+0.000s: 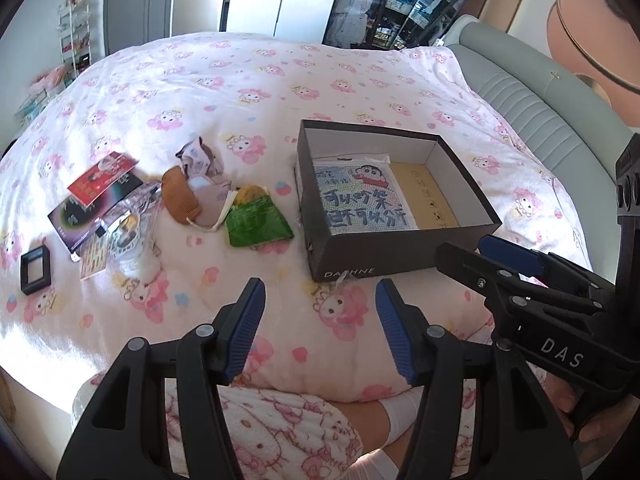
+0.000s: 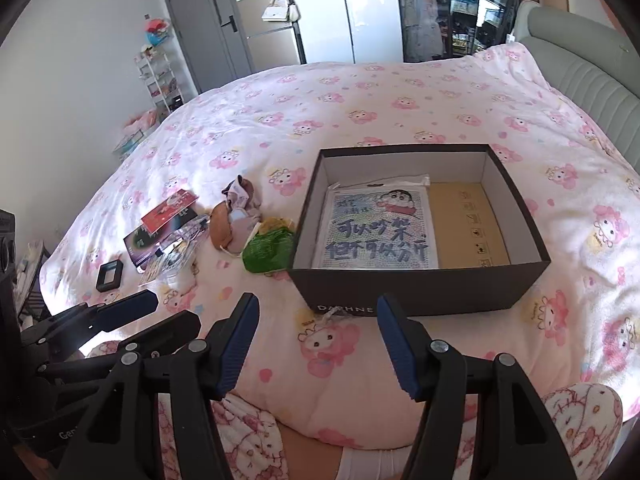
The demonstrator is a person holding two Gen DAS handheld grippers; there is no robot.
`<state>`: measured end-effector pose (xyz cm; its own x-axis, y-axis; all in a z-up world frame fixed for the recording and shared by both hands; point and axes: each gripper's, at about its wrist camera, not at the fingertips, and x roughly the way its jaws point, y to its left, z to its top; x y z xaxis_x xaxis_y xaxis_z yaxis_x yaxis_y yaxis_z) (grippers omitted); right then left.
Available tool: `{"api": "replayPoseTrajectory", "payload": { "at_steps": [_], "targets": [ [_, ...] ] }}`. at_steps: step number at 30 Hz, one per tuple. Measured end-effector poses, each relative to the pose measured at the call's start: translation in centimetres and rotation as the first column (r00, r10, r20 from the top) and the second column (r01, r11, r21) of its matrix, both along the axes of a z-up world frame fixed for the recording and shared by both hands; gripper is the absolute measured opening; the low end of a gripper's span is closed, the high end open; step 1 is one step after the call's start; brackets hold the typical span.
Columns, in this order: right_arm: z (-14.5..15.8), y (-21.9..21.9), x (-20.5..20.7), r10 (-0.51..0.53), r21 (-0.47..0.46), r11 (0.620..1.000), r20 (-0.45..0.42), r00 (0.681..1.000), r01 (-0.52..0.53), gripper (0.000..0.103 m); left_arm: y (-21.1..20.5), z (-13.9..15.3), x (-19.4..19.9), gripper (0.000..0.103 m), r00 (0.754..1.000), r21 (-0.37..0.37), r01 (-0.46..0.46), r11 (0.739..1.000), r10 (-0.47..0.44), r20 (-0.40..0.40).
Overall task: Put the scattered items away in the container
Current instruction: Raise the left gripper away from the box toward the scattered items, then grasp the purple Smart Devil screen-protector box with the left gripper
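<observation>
Both grippers, left gripper and right gripper, hang empty with jaws apart; the crinkly green foil pouch beside the dark cardboard shoebox could slip from a shallow pinch on the soft pink duvet.

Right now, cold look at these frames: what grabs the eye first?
The open dark shoebox on the pink cartoon-print bedspread, with a cartoon picture sheet lying flat inside on its left. Left of the box sits a loose pile: a green pouch, a brown comb, cards and a small black frame. Both grippers, left gripper and right gripper, hover open and empty.
</observation>
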<state>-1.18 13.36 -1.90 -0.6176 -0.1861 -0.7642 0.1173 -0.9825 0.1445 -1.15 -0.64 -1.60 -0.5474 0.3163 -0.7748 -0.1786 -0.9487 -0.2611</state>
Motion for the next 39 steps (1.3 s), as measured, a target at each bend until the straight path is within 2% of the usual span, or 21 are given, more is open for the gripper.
{"api": "replayPoseTrajectory", "payload": {
  "at_steps": [3, 6, 8, 12, 15, 19, 27, 39],
  "targets": [
    [1.3, -3.5, -1.1, 0.098, 0.023, 0.995, -0.05, 0.994, -0.097, 0.057, -3.4, 0.8, 0.1, 0.055, 0.997, 0.028, -0.082, 0.996, 0.082, -0.009],
    [2.0, -6.8, -2.7, 0.195, -0.001, 0.981, -0.065, 0.979, -0.196, 0.057, -7.0, 1.5, 0.1, 0.055, 0.986, 0.037, -0.163, 0.986, 0.164, -0.028],
    [1.4, -8.5, -3.6, 0.234, -0.021, 0.972, -0.042, 0.971, -0.235, 0.057, -9.5, 1.1, 0.1, 0.055, 0.975, 0.049, -0.223, 0.974, 0.224, -0.015],
    [-1.3, -10.8, -5.2, 0.252, -0.088, 0.965, 0.047, 0.967, -0.247, 0.057, -13.9, -1.1, 0.0, 0.055, 0.95, 0.066, -0.312, 0.948, 0.31, 0.041],
    [-2.8, -12.8, -6.0, 0.275, -0.075, 0.96, 0.072, 0.959, -0.269, 0.057, -16.0, -2.8, -0.4, 0.055, 0.938, 0.079, -0.342, 0.936, 0.336, 0.08],
    [-3.4, -15.5, -7.2, 0.302, -0.031, 0.953, 0.082, 0.95, -0.301, 0.057, -17.4, -4.0, -1.3, 0.055, 0.923, 0.06, -0.38, 0.923, 0.375, 0.085],
    [-3.8, -19.3, -9.5, 0.355, 0.018, 0.934, 0.09, 0.931, -0.358, 0.057, -20.4, -5.0, -3.3, 0.055, 0.907, 0.086, -0.418, 0.904, 0.41, 0.098],
    [-4.7, -22.8, -11.1, 0.4, 0.033, 0.914, 0.105, 0.91, -0.405, 0.058, -23.2, -5.5, -4.9, 0.054, 0.89, 0.087, -0.454, 0.887, 0.446, 0.097]
  ]
}}
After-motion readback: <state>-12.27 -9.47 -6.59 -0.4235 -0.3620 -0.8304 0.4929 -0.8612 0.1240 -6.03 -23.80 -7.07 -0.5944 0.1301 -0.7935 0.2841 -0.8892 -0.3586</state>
